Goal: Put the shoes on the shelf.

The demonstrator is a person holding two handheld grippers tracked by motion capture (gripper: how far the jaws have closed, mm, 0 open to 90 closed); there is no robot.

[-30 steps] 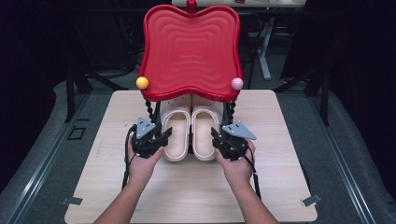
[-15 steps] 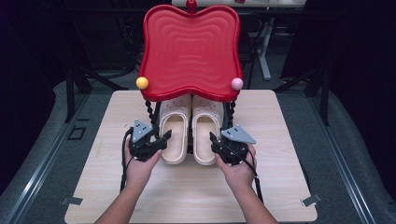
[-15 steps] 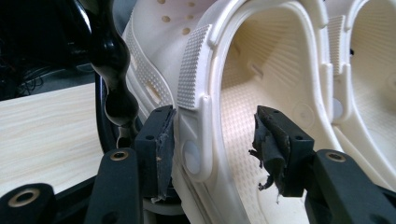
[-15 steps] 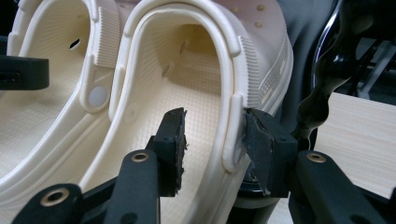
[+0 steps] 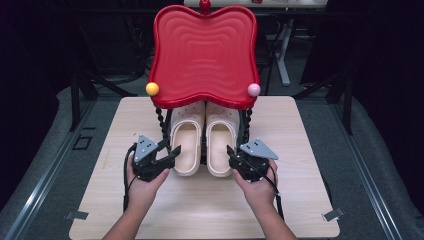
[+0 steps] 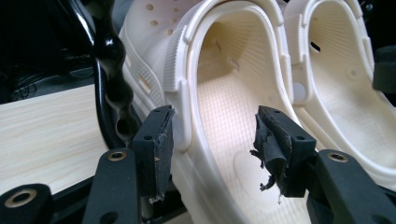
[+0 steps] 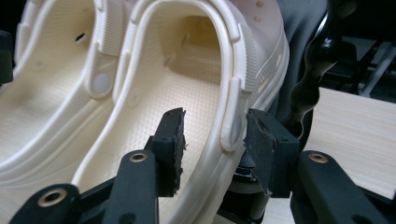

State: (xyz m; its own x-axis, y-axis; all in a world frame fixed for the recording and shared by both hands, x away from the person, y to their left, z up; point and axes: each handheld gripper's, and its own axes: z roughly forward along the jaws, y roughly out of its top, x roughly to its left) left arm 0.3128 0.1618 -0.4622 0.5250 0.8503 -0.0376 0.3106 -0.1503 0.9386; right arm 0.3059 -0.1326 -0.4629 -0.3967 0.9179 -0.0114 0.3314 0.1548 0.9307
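The 2 cream clogs stand side by side on the lower level of the red rack (image 5: 204,50), at about 12 o'clock from the hands. The left gripper (image 5: 167,152) has its jaws around the outer wall of the left clog (image 5: 187,137); they have just been opening, and the pads stand apart from the wall. The right gripper (image 5: 234,154) likewise straddles the outer rim of the right clog (image 5: 222,137), its jaws just opened, not pressing. I judge both clogs are placed and released; only pulling the grippers back toward 6 o'clock is left.
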